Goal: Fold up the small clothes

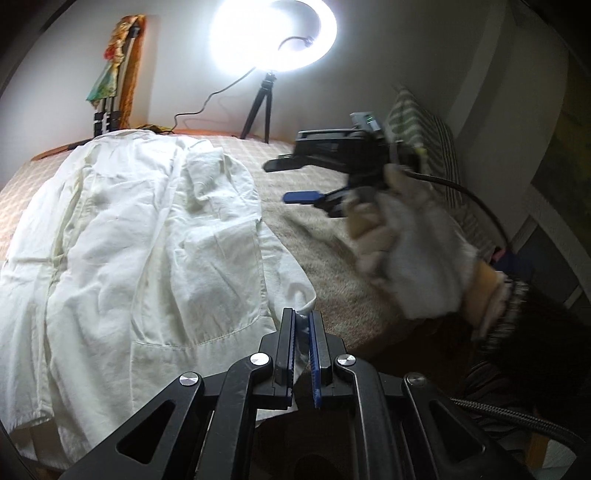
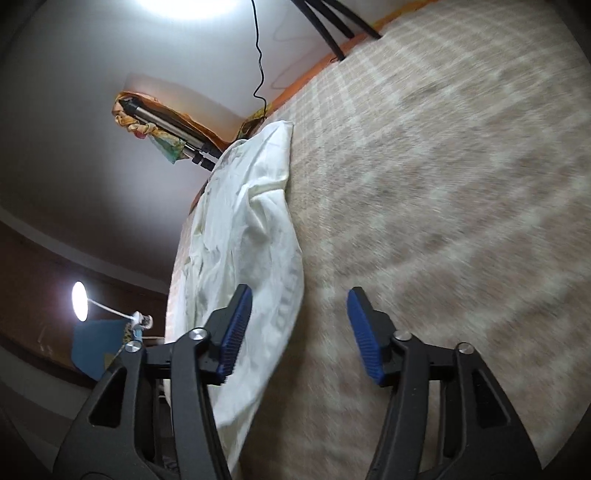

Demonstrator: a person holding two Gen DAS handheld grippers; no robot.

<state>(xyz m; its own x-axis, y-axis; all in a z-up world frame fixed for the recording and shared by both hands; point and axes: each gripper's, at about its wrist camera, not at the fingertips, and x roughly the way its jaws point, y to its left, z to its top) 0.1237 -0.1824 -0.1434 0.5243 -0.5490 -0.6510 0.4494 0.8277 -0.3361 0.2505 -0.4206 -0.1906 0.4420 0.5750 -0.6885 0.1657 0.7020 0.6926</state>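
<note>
Beige checked bedspread [image 1: 314, 236] fills most of what I see, stretching to an orange edge at the wall; its pattern smears into blur under my right camera. On it lies the white garment [image 1: 140, 236], rumpled and spread across the left part of the bed, with a stitched hem line showing near my left camera. I cannot make out what kind of garment it is; its lower edge runs out of frame and part of it is hidden behind my left gripper [image 1: 302, 317].

A ring light [image 1: 273, 33] on a small tripod glares at the far side of the bed, washing out the wall around it. A striped pillow [image 1: 424, 122] leans at the right, half covered by the gloved hand [image 1: 413, 258] carrying my right gripper [image 1: 291, 181].

My left gripper's fingers are clenched on a corner of the garment, a tuft of white cloth pinched between the blue pads and trailing below them. My right gripper's fingers stand apart with nothing between them; from the right wrist view one fingertip [image 2: 240, 306] overlaps the garment's edge and the other sits over bare bedspread, though I cannot tell whether either touches. A second lamp [image 2: 79, 301] glows in the dim room beyond, too small to read.
</note>
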